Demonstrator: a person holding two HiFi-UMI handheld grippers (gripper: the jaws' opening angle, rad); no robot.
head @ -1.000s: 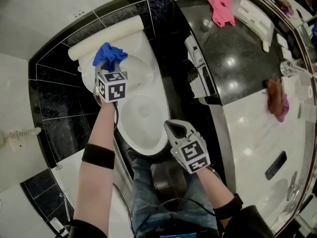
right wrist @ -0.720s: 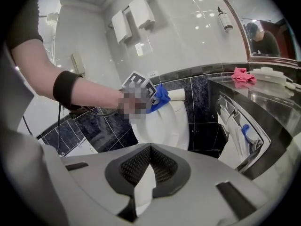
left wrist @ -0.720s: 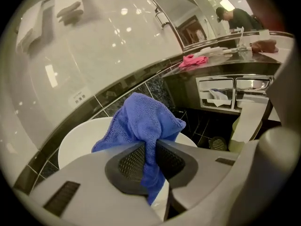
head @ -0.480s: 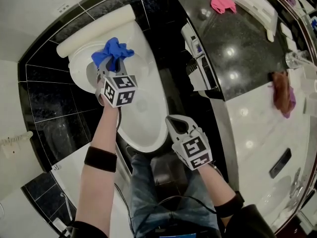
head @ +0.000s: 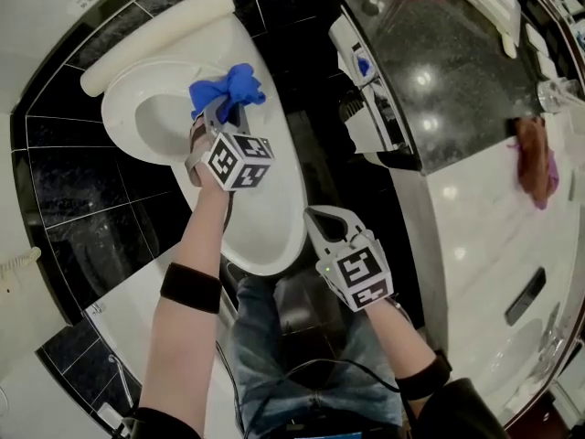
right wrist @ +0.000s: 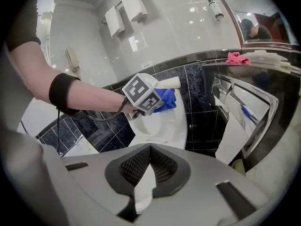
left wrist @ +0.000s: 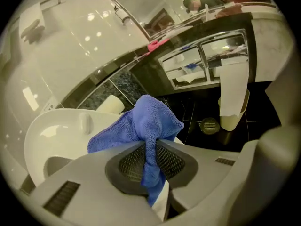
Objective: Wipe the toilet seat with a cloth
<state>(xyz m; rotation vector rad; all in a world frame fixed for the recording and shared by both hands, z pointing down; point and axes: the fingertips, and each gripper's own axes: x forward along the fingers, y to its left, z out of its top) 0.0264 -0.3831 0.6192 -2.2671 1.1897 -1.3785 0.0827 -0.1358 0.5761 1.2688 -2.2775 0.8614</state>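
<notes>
Toilet seat (head: 279,199) partly hidden behind blue cloth (head: 228,88).

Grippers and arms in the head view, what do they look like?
The left gripper and right gripper are grey, with dark meshed pads and a cube of black-and-white square markers each. Forearms are sleeveless with black bands; thin black cables trail along them.
</notes>
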